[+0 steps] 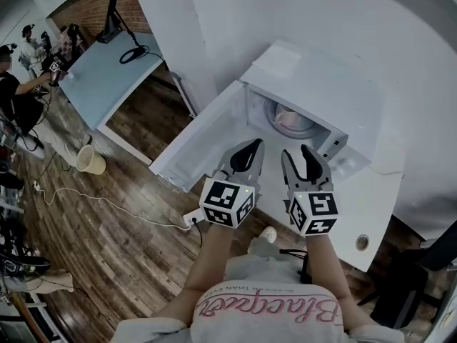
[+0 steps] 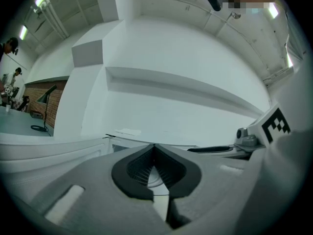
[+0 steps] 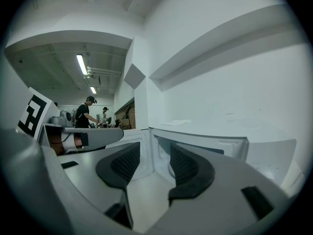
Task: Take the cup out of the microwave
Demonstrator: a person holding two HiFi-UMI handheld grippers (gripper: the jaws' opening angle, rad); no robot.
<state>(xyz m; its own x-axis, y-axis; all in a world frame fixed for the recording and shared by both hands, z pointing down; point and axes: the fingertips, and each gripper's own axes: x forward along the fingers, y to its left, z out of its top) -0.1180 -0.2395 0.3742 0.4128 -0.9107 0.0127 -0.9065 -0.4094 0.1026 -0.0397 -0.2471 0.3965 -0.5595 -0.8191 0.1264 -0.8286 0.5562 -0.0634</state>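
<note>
The white microwave (image 1: 325, 77) stands on a white counter with its door (image 1: 203, 141) swung open to the left. Inside, a pale pinkish cup (image 1: 290, 118) sits on the round turntable. Both grippers hover side by side just in front of the opening, pointing level into it. My left gripper (image 1: 255, 144) has its dark pads closed tip to tip (image 2: 154, 147) with nothing between them. My right gripper (image 1: 296, 151) is open, and the gap between its jaws (image 3: 155, 153) is empty and faces the microwave opening (image 3: 200, 148). Neither gripper touches the cup.
The counter (image 1: 375, 213) has a round hole (image 1: 362, 242) near its front right. On the wooden floor below lie a cable, a socket strip (image 1: 193, 220) and a beige bucket (image 1: 91, 161). A blue-grey table (image 1: 114, 70) and several people (image 1: 21, 84) are at the far left.
</note>
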